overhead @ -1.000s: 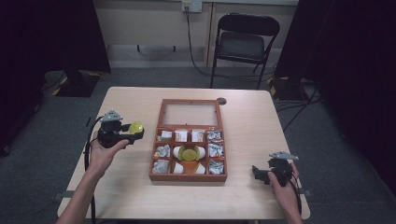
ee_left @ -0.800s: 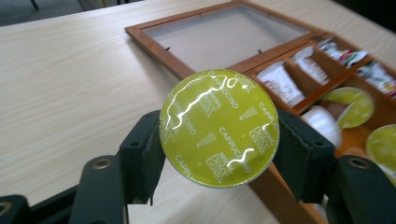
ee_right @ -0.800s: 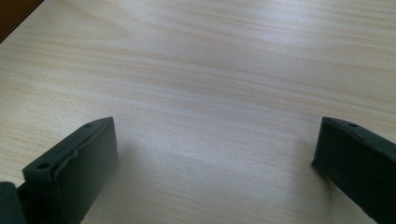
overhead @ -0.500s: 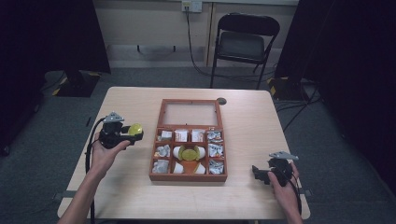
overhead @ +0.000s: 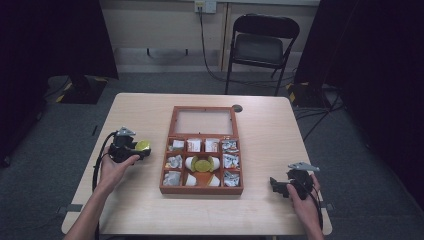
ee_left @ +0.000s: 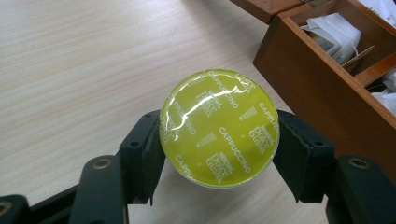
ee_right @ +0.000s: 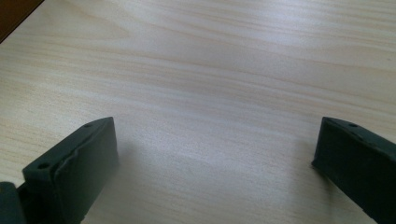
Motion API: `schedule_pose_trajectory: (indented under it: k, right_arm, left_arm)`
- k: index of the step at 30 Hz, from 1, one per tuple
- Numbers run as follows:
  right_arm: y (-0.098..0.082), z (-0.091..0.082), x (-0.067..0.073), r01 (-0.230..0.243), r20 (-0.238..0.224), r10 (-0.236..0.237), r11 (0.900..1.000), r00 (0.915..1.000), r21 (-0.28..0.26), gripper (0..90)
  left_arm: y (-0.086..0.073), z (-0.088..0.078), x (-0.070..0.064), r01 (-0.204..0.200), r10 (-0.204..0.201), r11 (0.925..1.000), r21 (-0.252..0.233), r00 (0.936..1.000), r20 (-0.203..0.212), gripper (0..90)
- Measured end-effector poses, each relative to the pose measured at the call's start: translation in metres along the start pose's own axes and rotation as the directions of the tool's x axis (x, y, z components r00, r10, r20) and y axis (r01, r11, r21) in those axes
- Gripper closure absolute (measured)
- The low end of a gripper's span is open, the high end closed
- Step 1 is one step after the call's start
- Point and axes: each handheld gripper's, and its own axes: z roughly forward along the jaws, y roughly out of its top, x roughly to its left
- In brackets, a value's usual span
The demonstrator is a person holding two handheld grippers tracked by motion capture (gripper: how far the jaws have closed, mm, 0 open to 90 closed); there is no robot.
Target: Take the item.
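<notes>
Wooden box blocks centre; table flanks seemingly open.

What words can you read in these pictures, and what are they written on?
"CAPPUCCINO": printed several times on the yellow-green foil lid of the coffee capsule held in the left gripper.
"Dolce Gusto": also on that lid, between the CAPPUCCINO lines; small, so less certain.
Tea bags in the wooden box: no print can be made out; too small in the high view.
Nothing else carries readable text.

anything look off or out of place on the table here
Nothing damaged or spilled. One yellow capsule sits outside the wooden box, clamped in the left tongs over bare table; another lies among the box's sachets.
</notes>
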Motion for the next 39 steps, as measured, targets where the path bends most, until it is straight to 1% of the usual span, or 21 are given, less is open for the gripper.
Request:
schedule_pose_trajectory:
  k: [6,11,14,15,17,19,20,22,23,27,30,32,34,35,36,37,39]
  right_arm:
    - [0.0,0.0,0.0,0.0,0.0,0.0,1.0,1.0,0.0,0.0]
    - [0.0,0.0,0.0,0.0,0.0,0.0,1.0,1.0,0.0,0.0]
    - [0.0,0.0,0.0,0.0,0.0,0.0,1.0,1.0,0.0,0.0]
    - [0.0,0.0,0.0,0.0,0.0,0.0,1.0,1.0,0.0,0.0]
    - [0.0,0.0,0.0,0.0,0.0,0.0,1.0,1.0,-0.001,0.0]
    - [0.0,0.0,0.0,0.0,0.0,0.0,1.0,1.0,0.0,0.0]
    - [0.0,0.0,0.0,0.0,0.0,0.0,1.0,1.0,0.0,0.0]
    - [0.0,0.0,0.0,0.0,0.0,0.0,1.0,1.0,0.0,0.0]
    - [0.0,0.0,0.0,0.0,0.0,0.0,1.0,1.0,0.0,0.0]
    - [0.0,0.0,0.0,0.0,-0.001,0.0,1.0,1.0,-0.001,0.0]
    - [0.0,0.0,0.0,0.0,0.0,0.0,1.0,1.0,0.0,0.0]
    - [0.0,0.0,0.0,0.0,0.0,0.0,1.0,1.0,0.0,0.0]
    - [0.0,0.0,0.0,0.0,-0.001,0.0,1.0,1.0,0.0,0.0]
    - [0.0,0.0,0.0,0.001,-0.001,-0.001,1.0,1.0,-0.001,0.0]
    - [0.0,0.0,0.0,0.0,-0.001,0.0,1.0,1.0,0.0,0.0]
    - [0.0,0.0,0.0,0.001,-0.001,-0.001,1.0,1.0,-0.001,0.0]
    - [0.0,0.0,0.0,0.001,-0.002,-0.001,1.0,1.0,0.0,0.0]
  left_arm:
    - [-0.003,0.007,0.0,-0.008,0.008,0.9995,0.03,1.0,-0.003,38.1]
    - [-0.005,0.01,0.001,0.001,-0.001,0.9994,0.035,1.0,-0.008,38.0]
    - [-0.006,0.012,0.001,-0.005,0.005,0.9991,0.042,0.9999,-0.012,38.0]
    - [-0.007,0.013,0.0,-0.001,0.002,0.9989,0.047,0.9999,-0.011,38.0]
    - [-0.006,0.013,-0.002,-0.005,0.006,0.9988,0.049,0.9999,-0.012,38.0]
    - [-0.005,0.011,-0.004,-0.013,0.014,0.9991,0.04,0.9999,-0.011,38.0]
    - [-0.005,0.012,-0.004,-0.011,0.012,0.9992,0.039,0.9999,-0.011,37.9]
    - [-0.006,0.014,-0.004,-0.014,0.015,0.9984,0.055,0.9998,-0.011,37.9]
    - [-0.006,0.015,-0.004,-0.012,0.013,0.9986,0.051,0.9999,-0.011,37.8]
    - [-0.005,0.016,-0.006,-0.025,0.026,0.9983,0.052,0.9996,-0.015,37.6]
    - [-0.006,0.015,-0.004,-0.014,0.015,0.9986,0.051,0.9999,-0.008,36.7]
    - [-0.006,0.015,-0.002,-0.003,0.004,0.9988,0.048,1.0,-0.005,31.5]
    - [-0.006,0.013,-0.001,0.008,-0.008,0.9993,0.037,0.9998,-0.018,28.7]
    - [-0.006,0.012,0.0,0.019,-0.019,0.9995,0.025,0.9998,-0.01,26.9]
    - [-0.005,0.011,0.0,0.027,-0.027,0.9993,0.024,0.9996,-0.012,26.2]
    - [-0.005,0.009,0.0,0.035,-0.035,0.9993,0.011,0.9991,-0.023,24.7]
    - [-0.004,0.006,0.0,0.046,-0.046,0.9989,-0.009,0.9988,-0.016,22.6]
